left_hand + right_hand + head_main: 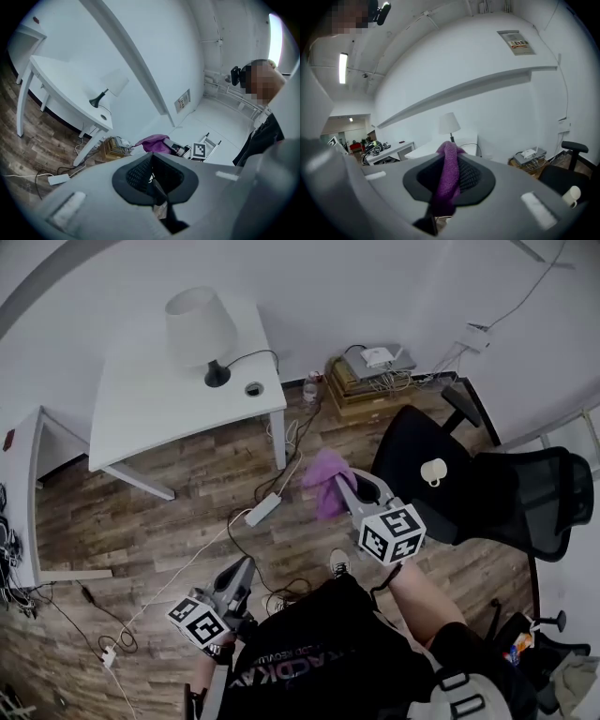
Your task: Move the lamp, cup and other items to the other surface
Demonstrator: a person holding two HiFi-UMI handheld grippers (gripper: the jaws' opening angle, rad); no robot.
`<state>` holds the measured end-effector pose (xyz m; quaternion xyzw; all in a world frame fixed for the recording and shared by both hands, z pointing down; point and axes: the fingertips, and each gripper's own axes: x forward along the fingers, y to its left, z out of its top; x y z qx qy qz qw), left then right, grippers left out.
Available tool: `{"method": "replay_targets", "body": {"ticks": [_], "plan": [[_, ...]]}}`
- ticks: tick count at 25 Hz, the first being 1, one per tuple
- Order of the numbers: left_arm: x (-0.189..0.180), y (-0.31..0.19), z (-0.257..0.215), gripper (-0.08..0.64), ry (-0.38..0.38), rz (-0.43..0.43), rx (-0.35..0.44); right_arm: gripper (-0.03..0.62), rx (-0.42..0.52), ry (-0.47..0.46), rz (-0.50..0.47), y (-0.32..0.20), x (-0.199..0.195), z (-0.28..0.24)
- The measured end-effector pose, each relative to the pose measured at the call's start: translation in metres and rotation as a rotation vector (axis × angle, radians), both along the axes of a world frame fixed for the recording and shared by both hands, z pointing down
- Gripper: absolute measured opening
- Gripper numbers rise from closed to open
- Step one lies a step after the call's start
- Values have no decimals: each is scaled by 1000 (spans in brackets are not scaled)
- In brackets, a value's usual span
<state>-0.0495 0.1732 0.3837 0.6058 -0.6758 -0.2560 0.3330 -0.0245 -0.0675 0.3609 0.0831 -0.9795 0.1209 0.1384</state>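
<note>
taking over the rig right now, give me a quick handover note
Left hand-held gripper: shut, empty, low over the floor.
Right hand-held gripper: shut on the purple cloth, in the air between chair and table.
Lamp stands on the white table; cup sits on the black chair seat.
Done: cloth is lifted.
Left: set the cloth down, then probably move the cup. The views do not show which surface is the target.
</note>
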Motion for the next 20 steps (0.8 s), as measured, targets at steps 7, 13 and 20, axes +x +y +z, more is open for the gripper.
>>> {"method": "replay_targets", "body": {"ticks": [7,13,20], "plan": [[36,-81,11,3,24,139,-42,49,-18,16,202,-109,77,17],[62,-137,19,3,48,221,-68,49,-30,47,343,-183,143,34],[101,-202,35,3,88,322,-96,49,-59,118,486,-253,225,70]]}}
